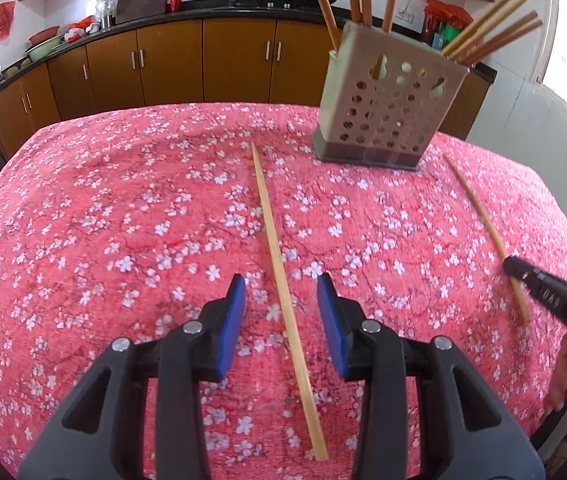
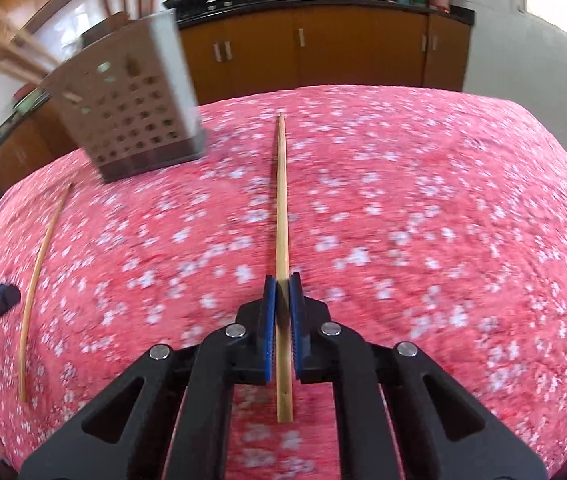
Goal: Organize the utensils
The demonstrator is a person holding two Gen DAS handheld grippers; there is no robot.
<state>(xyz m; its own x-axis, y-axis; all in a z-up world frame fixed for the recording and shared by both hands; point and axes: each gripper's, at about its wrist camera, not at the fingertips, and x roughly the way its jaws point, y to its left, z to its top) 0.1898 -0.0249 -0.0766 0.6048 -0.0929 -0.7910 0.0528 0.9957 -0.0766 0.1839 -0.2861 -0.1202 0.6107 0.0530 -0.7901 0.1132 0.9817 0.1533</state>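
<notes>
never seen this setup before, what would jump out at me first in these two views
The pink floral cloth fills both views, with a perforated holder full of chopsticks standing at its far side. The right gripper is shut on one loose chopstick. The left gripper is open astride the other chopstick, which lies flat on the cloth.
</notes>
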